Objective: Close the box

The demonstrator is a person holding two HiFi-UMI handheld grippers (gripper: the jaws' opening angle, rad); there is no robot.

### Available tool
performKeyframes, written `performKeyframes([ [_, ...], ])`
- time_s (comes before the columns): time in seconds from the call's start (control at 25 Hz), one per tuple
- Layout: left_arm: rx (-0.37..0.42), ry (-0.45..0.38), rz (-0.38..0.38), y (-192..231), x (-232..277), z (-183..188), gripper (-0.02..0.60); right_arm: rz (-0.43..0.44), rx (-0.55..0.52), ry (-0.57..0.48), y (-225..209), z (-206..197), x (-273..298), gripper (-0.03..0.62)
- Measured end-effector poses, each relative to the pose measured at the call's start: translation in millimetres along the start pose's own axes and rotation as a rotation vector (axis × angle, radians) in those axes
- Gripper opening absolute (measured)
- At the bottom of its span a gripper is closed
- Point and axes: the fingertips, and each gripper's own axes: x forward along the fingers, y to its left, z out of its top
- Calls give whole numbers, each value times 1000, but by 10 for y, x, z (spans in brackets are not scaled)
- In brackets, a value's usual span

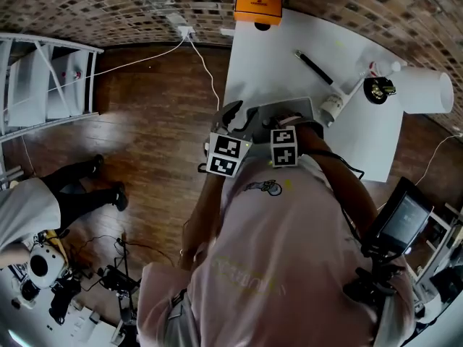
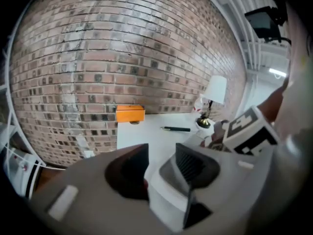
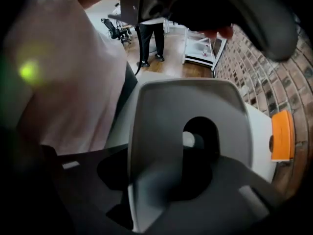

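Box (image 1: 265, 112) (grey, flap upright) lies crosswise near table (image 1: 289, 56) edge.

White table (image 1: 275, 56) — grey box (image 1: 282, 109), pen (image 1: 313, 66), lamp (image 1: 416, 89), orange case (image 1: 257, 9) (far edge).

Light is soft and even, with no hard shadows anywhere. In the head view the white table (image 1: 289, 71) is the brightest patch, nearly blown out, and so is the lamp shade (image 1: 427, 89). The wooden floor (image 1: 137, 130) shows a pale sheen. Fisheye is heavy: the brick wall (image 1: 108, 6) bows round the top.

In the left gripper view the wall and the orange case (image 2: 130, 113) are fairly sharp. Everything close to the lens is soft, and the edges are vignetted black.

The right gripper view is the dimmest. The grey box (image 3: 190, 111) is smeared and out of focus, a green flare spot sits on the pink shirt (image 3: 54, 97), and the corners go black.
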Motion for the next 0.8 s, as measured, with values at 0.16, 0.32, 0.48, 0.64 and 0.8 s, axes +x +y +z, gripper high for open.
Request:
performKeyframes([
  [0.16,59,121,33,-37,225,-305,164,-31,-5,-10,-45,61,-41,167],
  [0.32,389,70,112,-90,622,-560,30,-40,68,-60,-244,22,293,170],
  [0.48,340,66,105,-72,568,-647,6,-24,80,-74,-224,29,291,170],
  [0.64,70,32,10,4,392,-627,120,85,69,-85,26,-44,198,257],
  [0.8,-64,-27,-111,-43,274,-364,238,128,158,-263,22,126,-183,359],
])
